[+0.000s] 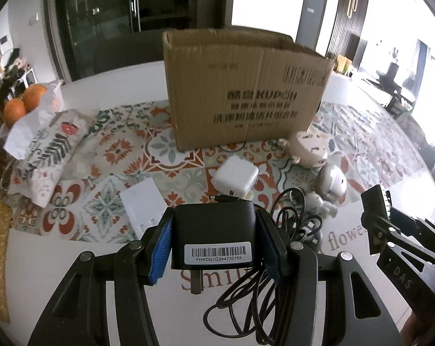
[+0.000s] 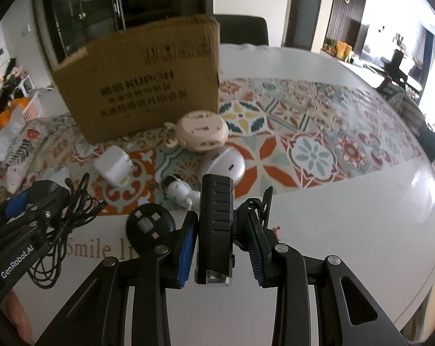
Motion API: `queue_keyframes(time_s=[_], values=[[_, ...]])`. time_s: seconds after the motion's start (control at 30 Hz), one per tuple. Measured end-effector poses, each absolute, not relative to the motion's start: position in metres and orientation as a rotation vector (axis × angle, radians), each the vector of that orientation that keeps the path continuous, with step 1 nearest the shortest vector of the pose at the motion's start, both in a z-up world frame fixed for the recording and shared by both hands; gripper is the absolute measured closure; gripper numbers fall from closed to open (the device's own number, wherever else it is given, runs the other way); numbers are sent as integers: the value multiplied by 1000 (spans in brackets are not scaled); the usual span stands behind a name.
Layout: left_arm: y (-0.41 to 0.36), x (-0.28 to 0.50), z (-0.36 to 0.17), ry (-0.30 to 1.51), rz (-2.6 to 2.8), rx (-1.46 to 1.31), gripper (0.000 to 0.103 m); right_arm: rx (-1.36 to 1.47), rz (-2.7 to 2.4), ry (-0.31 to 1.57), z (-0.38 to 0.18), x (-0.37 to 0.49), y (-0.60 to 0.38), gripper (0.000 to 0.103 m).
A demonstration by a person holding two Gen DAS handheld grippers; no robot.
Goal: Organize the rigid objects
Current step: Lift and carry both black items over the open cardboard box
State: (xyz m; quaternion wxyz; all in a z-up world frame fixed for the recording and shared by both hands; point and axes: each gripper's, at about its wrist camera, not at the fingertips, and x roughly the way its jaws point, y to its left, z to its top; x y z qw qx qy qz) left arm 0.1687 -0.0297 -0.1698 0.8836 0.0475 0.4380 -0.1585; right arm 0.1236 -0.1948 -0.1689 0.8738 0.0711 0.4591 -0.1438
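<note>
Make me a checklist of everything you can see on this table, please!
Surface: white table with a patterned mat and printed words.
Job's things: cardboard box, open at the top, stands on the mat. In front lie a white charger, a pink round gadget, a silver round gadget, a small white toy, a white flat block and a black disc.
Clutter: oranges in a bag and a flowery pouch, at the left.
Grippers: left gripper shut on black power adapter; right gripper holds a black ribbed gadget.
Cables: black cord hangs tangled from the adapter.
Surroundings: dark glass cabinet, bright windows.
</note>
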Motion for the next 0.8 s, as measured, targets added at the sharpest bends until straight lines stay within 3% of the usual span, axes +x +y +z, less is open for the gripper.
queue_keyframes(time_s=[0.8], values=[[-30, 150, -62, 642, -236, 40, 49, 85, -72, 640, -52, 124, -192, 69]])
